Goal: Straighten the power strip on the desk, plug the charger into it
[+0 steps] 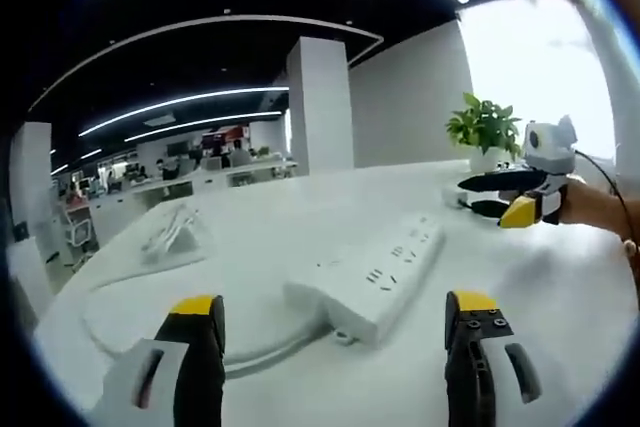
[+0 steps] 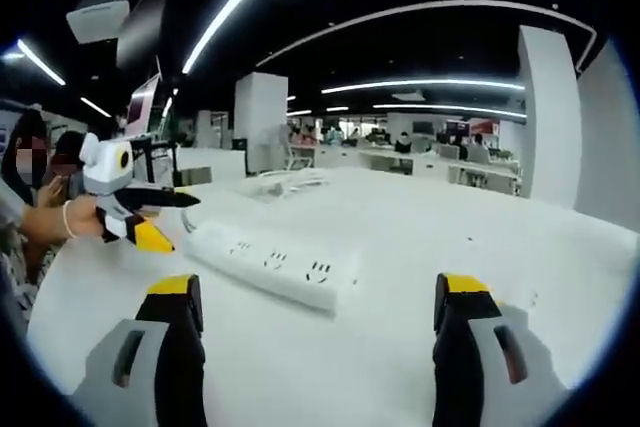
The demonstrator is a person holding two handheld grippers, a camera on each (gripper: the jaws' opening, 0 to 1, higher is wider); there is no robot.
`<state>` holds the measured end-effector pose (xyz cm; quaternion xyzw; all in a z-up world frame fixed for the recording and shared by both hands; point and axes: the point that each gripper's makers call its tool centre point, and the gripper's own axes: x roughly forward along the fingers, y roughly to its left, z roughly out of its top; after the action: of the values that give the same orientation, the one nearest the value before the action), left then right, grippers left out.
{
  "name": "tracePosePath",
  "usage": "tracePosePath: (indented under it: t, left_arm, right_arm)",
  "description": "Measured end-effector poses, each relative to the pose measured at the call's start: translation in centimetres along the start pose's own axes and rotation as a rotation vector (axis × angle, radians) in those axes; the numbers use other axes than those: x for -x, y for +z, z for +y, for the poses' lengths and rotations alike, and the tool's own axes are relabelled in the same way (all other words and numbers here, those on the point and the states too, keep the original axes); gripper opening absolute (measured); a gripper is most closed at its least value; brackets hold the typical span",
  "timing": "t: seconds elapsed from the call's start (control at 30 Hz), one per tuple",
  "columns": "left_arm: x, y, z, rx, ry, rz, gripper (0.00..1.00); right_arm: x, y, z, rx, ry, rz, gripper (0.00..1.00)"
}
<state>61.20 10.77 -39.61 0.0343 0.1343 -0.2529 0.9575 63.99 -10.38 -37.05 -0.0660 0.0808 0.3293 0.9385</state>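
A white power strip [image 1: 375, 272] lies askew on the white desk [image 1: 560, 307], just beyond my left gripper [image 1: 333, 304], which is open and holds nothing. The strip's thick white cord [image 1: 130, 292] curves away to the left. A loose white cable bundle [image 1: 170, 232], perhaps the charger, lies further back on the left. In the right gripper view the same power strip [image 2: 270, 262] lies ahead and to the left of my open, empty right gripper [image 2: 318, 287], with the cable bundle [image 2: 290, 182] far behind it. Each gripper appears in the other's view, the right gripper [image 1: 510, 197] and the left gripper [image 2: 150, 217].
A potted green plant [image 1: 485, 127] stands at the desk's far right by a bright window. A white pillar [image 1: 320, 102] and rows of office desks lie beyond. A person's hand [image 2: 60, 219] holds the left gripper at the desk's left edge.
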Motion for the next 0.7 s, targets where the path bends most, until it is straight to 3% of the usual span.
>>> tracePosePath:
  t: [0.7]
  left_arm:
    - [-0.9, -0.4, -0.6, -0.005, -0.040, 0.023, 0.84]
  right_arm:
    - [-2.7, -2.7, 1.1, -0.044, 0.043, 0.109, 0.87]
